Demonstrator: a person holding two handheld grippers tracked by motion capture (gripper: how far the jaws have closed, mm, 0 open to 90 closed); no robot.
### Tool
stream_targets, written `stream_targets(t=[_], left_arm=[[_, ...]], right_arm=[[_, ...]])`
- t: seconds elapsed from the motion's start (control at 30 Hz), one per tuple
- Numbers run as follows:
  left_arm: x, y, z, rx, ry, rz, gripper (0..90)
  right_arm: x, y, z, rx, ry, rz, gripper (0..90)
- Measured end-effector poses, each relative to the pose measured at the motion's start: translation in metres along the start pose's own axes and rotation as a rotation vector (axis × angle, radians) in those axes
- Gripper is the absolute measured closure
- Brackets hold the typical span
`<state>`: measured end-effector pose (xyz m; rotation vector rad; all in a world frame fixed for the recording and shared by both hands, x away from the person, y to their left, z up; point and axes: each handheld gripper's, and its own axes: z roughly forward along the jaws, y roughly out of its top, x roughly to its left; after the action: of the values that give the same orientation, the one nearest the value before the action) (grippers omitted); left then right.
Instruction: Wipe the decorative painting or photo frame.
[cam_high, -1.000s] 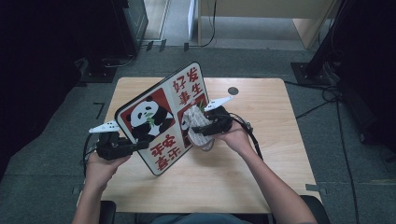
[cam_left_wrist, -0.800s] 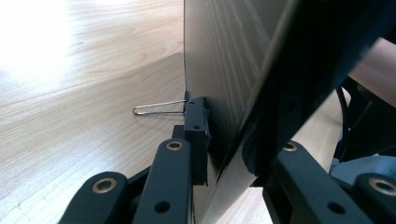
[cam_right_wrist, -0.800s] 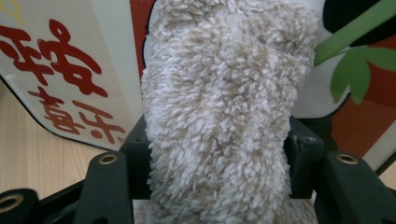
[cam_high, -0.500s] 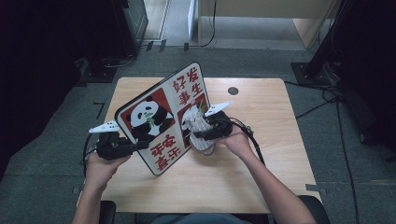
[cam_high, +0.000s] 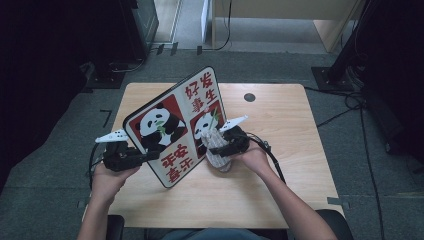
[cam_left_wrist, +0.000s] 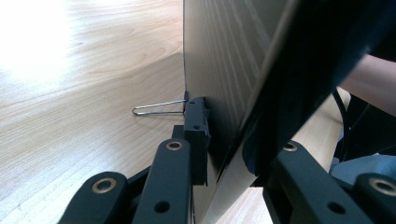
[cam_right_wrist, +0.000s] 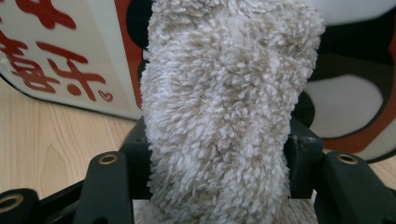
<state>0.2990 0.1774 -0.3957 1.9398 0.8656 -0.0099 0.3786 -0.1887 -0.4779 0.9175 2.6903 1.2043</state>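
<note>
A white board (cam_high: 175, 125) with red panels, pandas and red characters stands tilted on the wooden table (cam_high: 285, 170). My left gripper (cam_high: 150, 156) is shut on its lower left edge. In the left gripper view the board's edge (cam_left_wrist: 233, 70) runs between the jaws of that gripper (cam_left_wrist: 229, 154), with a small black bracket and a wire loop (cam_left_wrist: 156, 108) on its back. My right gripper (cam_high: 216, 147) is shut on a fluffy beige cloth (cam_high: 218, 155) that lies against the board's lower right face. The cloth (cam_right_wrist: 219, 116) bulges between the jaws of this gripper (cam_right_wrist: 219, 154) in front of the board (cam_right_wrist: 70, 56).
A small black round mark (cam_high: 249, 97) sits near the table's far edge. A black cable (cam_high: 272, 160) trails from the right gripper over the person's forearm. Dark furniture and cables stand on the grey floor around the table.
The right gripper has slid the cloth down the board's face toward the near edge. The left gripper and the board have stayed put.
</note>
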Motion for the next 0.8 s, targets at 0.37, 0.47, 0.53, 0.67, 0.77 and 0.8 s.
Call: stream_targets(t=[0.37,0.47,0.53,0.67,0.77,0.8], left_arm=[[-0.001,0.000,0.000,-0.001,0.002,-0.002,77.1],[0.000,0.000,0.000,-0.001,0.000,-0.002,77.0],[0.000,0.000,0.000,-0.001,0.000,0.000,77.0],[-0.001,0.000,0.000,-0.003,0.005,-0.006,77.1],[-0.001,0.000,0.000,-0.003,0.007,-0.006,77.2],[-0.001,0.000,0.000,-0.003,0.007,-0.006,77.2]], right_arm=[[0.000,-0.010,0.008,0.050,0.001,0.008,42.7],[0.000,-0.011,0.010,0.061,0.003,0.018,42.7],[0.000,-0.012,0.010,0.077,0.012,0.035,43.4],[0.001,-0.011,0.010,0.087,-0.001,0.021,44.6],[0.002,-0.010,0.009,0.091,-0.008,0.009,44.6],[0.001,-0.009,0.007,0.097,-0.003,0.013,44.6]])
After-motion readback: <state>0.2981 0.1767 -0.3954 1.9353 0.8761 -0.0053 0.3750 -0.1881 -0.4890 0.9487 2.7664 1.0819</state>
